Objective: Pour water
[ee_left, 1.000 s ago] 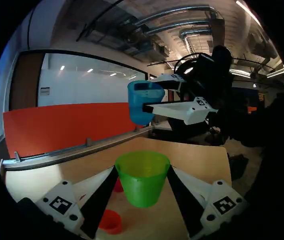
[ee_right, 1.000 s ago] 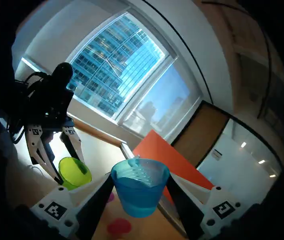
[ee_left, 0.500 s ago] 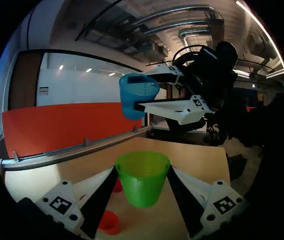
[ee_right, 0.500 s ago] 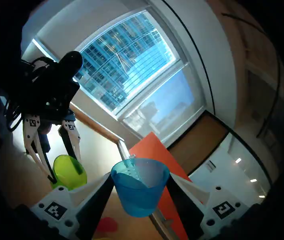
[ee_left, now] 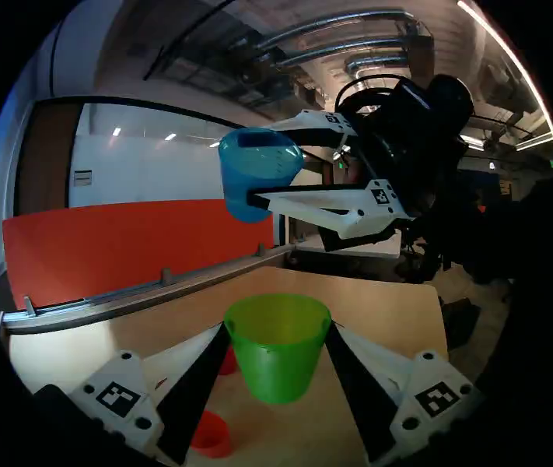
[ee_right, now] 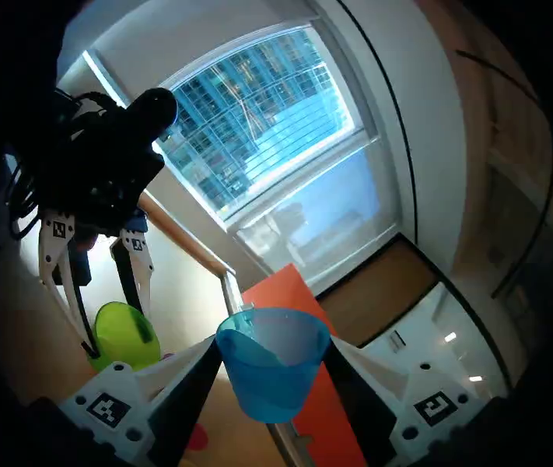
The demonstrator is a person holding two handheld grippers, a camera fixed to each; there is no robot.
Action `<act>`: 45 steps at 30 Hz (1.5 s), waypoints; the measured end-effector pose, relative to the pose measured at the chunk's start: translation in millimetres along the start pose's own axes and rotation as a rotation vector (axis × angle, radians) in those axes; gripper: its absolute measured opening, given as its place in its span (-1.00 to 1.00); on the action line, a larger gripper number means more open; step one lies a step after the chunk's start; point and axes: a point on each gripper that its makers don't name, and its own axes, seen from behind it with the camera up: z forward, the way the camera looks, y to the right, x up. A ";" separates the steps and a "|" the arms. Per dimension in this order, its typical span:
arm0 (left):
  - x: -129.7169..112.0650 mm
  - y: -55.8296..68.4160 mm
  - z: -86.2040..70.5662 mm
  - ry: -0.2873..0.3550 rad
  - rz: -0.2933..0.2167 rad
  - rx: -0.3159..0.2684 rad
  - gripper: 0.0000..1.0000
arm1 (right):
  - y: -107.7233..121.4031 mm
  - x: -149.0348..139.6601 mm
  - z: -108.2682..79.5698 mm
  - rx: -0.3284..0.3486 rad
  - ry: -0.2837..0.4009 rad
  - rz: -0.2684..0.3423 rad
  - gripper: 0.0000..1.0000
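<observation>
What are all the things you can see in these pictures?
green cup: one, green, upright over the table
blue cup: one, blue, tipped, higher up than the green cup
red cups: two, red, on the table, one partly hidden
table: one, light wood, below both cups
wall panel: one, orange, behind the table
window: one, big, showing tall buildings
pipes: several, grey, on the ceiling
left gripper: one, white, jaws holding the green cup
right gripper: one, white, jaws holding the blue cup
</observation>
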 end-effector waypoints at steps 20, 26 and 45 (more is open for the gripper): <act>-1.0 -0.3 1.7 -0.001 0.001 -0.005 0.72 | 5.5 1.5 8.5 -0.011 -0.009 -0.106 0.82; 0.0 1.4 2.1 -0.002 0.005 -0.010 0.72 | 8.5 1.3 9.3 -0.016 -0.011 -0.130 0.82; 1.3 3.3 3.6 0.001 0.005 -0.021 0.72 | 13.3 1.9 12.6 -0.021 -0.013 -0.201 0.82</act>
